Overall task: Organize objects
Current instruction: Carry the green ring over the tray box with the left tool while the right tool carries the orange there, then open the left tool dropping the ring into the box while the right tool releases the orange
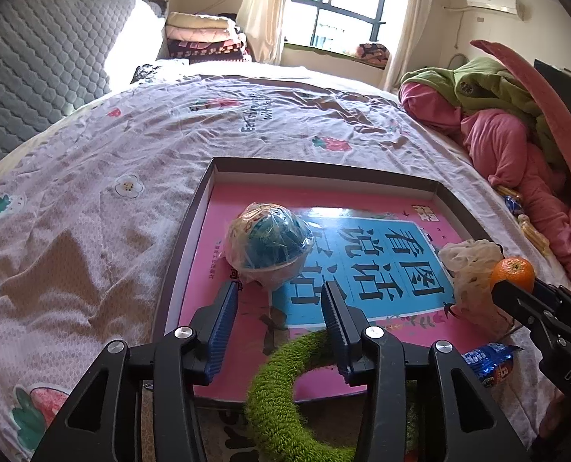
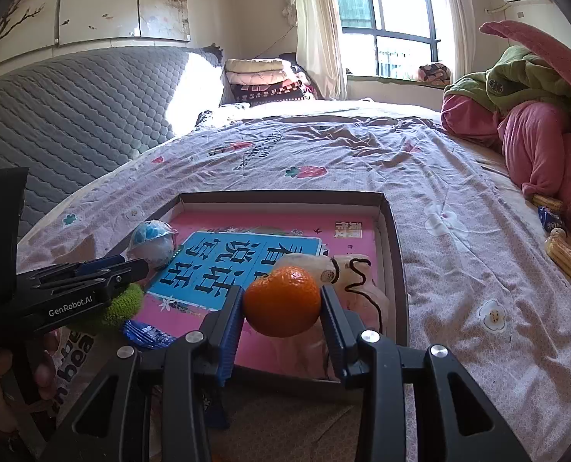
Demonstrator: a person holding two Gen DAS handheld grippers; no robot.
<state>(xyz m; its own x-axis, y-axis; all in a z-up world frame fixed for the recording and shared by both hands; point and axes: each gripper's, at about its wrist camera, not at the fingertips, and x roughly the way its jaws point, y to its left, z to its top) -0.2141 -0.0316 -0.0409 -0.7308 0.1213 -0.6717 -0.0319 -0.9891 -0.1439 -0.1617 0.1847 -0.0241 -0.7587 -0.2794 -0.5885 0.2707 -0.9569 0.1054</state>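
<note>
Blue pads of the right gripper (image 2: 281, 304) clamp an orange (image 2: 282, 301) over the tray's (image 2: 395, 254) near right, apparently to set it inside. Left gripper (image 1: 279, 308) gapes, empty, near the wrapped ball (image 1: 267, 244).

My left gripper (image 2: 131, 265) carries "GenRobot.AI" in white on its black side, and my right gripper (image 1: 513, 288) shows "DAS". The blue panel on the pink box (image 1: 362, 200) bears large black Chinese characters, 看图说话, upside down to me. The bedsheet (image 1: 131, 134) has dark lettering too skewed to read.
</note>
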